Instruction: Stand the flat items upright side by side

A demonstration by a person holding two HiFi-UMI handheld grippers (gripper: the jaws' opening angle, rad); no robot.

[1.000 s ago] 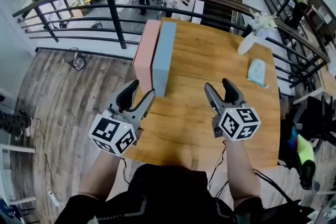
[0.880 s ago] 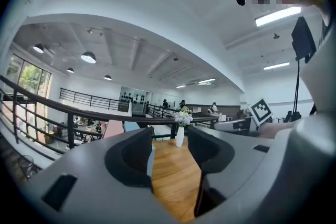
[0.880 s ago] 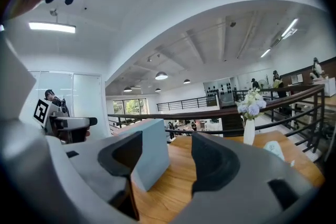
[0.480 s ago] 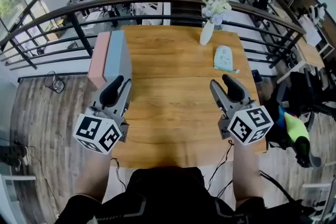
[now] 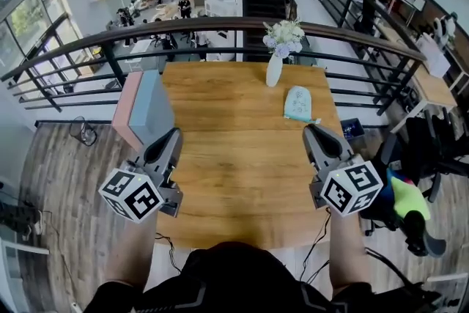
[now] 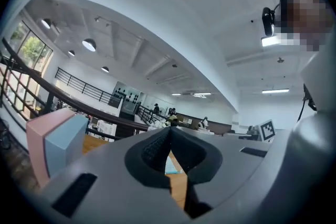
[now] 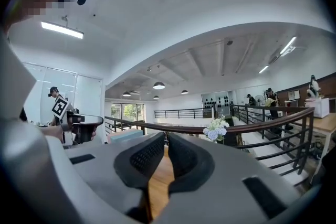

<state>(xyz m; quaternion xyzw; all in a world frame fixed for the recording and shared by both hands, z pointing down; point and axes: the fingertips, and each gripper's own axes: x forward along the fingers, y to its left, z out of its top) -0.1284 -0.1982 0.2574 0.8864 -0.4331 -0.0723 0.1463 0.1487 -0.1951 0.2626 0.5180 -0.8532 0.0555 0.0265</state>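
Left gripper (image 5: 171,135) and right gripper (image 5: 316,131) have both pulled back toward the near edge of the table (image 5: 242,172) since a second ago, their jaws just closing on nothing. At the upper left, the pink box (image 5: 124,112) and blue box (image 5: 152,105) stand upright, touching side by side, long sides running away from the person. Just below them the left gripper, the nearer one, is clenched and empty. The right, likewise pinched together, sits well apart.
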